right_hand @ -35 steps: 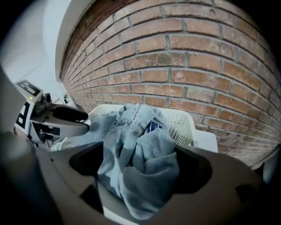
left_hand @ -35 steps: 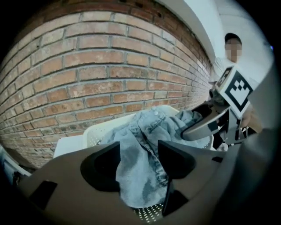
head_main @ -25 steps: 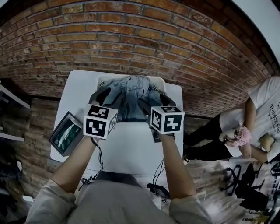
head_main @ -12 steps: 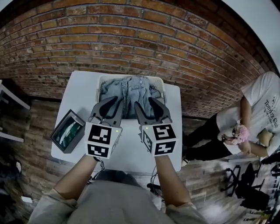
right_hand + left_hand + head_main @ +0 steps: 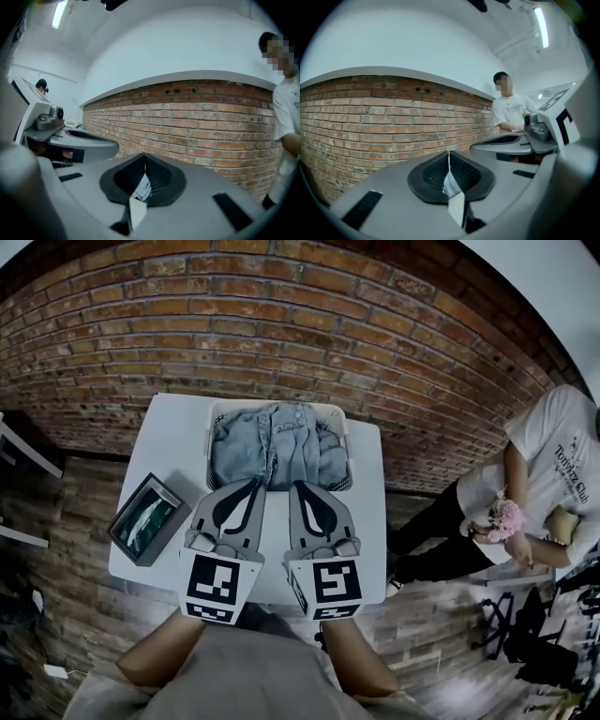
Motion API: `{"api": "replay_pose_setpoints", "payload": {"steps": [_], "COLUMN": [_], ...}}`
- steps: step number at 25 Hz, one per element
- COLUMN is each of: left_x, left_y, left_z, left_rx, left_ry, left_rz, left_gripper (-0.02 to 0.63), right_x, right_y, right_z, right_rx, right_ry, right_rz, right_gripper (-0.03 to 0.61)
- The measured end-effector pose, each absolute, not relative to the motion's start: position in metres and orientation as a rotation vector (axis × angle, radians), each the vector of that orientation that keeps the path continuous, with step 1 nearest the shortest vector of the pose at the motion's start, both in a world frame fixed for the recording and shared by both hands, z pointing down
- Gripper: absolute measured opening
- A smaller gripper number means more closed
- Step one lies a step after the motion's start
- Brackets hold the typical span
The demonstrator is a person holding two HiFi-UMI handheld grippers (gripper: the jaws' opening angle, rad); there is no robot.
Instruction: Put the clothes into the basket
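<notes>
Our left gripper (image 5: 256, 484) and right gripper (image 5: 294, 487) are both pinched fully closed, nothing in them, side by side over the table (image 5: 165, 442). The clothes (image 5: 277, 451) sit in the basket (image 5: 210, 448) just beyond.

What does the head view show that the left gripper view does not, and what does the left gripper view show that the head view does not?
Only the head view: the white rectangular table, the white mesh basket on it holding a light blue denim garment, and a dark box with green contents at the table's left edge.
Only the left gripper view: a long bright ceiling lamp.
Both: the red brick wall, the person in a white T-shirt, the left gripper and the right gripper, both shut.
</notes>
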State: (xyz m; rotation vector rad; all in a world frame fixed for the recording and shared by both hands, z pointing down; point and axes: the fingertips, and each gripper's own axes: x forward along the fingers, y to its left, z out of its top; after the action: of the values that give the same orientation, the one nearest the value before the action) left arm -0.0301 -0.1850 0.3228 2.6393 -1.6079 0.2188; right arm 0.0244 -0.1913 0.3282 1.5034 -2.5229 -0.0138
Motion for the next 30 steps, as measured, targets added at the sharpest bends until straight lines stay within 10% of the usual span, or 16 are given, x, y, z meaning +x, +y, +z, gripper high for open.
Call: {"api": "replay_pose_setpoints", "payload": {"steps": [30], "left_x": [-0.026], "left_y": [-0.118], "left_z": [0.319], "left_rx": [2.622], "left_ry": [-1.560], "left_rz": [0.260], "left_gripper": [0.011], "right_x": [0.020], "right_y": [-0.117], "right_z": [0.316], "right_rx": [1.498], "right_ry": [-2.563], "right_rz": [0.009], "right_gripper": [0.006]}}
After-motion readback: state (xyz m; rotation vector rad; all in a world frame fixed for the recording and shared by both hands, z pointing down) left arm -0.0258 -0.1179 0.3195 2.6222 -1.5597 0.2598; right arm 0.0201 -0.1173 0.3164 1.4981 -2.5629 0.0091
